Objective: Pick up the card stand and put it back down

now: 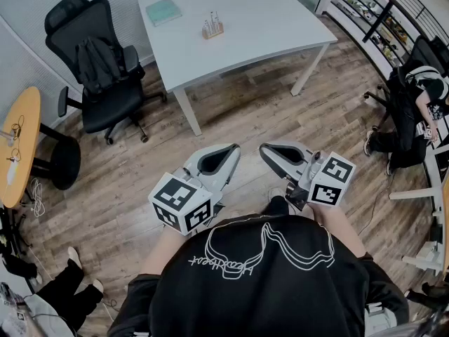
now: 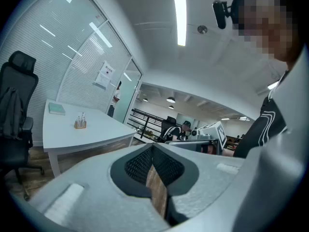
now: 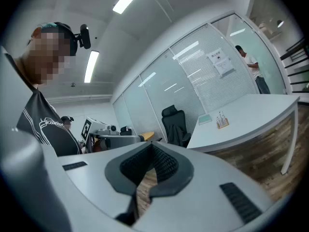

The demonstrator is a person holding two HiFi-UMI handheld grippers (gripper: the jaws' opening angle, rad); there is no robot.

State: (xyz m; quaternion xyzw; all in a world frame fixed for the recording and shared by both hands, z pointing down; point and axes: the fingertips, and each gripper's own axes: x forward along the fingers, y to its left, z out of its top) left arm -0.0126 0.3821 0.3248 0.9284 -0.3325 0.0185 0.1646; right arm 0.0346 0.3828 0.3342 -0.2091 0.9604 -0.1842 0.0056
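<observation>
The card stand (image 1: 212,27), a small wooden block holding a few upright cards, stands on the white table (image 1: 259,16) far ahead of me. It is small in the left gripper view (image 2: 80,122) and in the right gripper view (image 3: 222,121). My left gripper (image 1: 231,149) and right gripper (image 1: 264,150) are held close to my chest over the wooden floor, well short of the table, tips turned towards each other. Both are shut with nothing between the jaws, as the left gripper (image 2: 152,150) and right gripper (image 3: 152,149) show in their own views.
A teal book (image 1: 163,10) lies on the table left of the stand. A black office chair (image 1: 98,62) stands to the table's left, a round wooden table (image 1: 17,139) at the far left. A seated person (image 1: 421,97) and a railing are at the right.
</observation>
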